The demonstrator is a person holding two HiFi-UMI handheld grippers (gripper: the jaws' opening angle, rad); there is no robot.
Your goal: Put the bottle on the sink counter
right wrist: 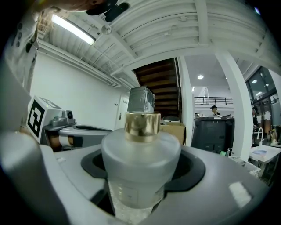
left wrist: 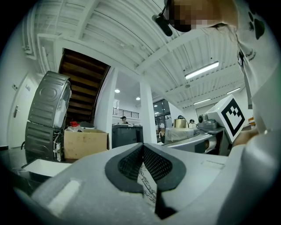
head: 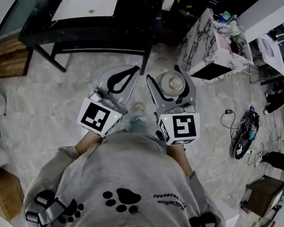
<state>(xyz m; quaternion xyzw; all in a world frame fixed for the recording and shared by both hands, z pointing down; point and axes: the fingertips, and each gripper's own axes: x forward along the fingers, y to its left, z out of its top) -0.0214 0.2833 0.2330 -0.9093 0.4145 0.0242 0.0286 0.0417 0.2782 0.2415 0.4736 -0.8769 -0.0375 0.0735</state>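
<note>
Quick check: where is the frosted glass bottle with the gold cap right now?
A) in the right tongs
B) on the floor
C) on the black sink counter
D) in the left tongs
A: the right tongs are closed around the frosted glass bottle with the gold cap, short of the black sink counter.

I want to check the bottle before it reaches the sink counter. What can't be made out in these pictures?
- The bottle: its base is hidden by the jaws of the right claw in the right gripper view, and the head view shows only its top.
- The sink counter: its far side is cut off by the head view's top edge.
- The background people: too small in both gripper views.
</note>
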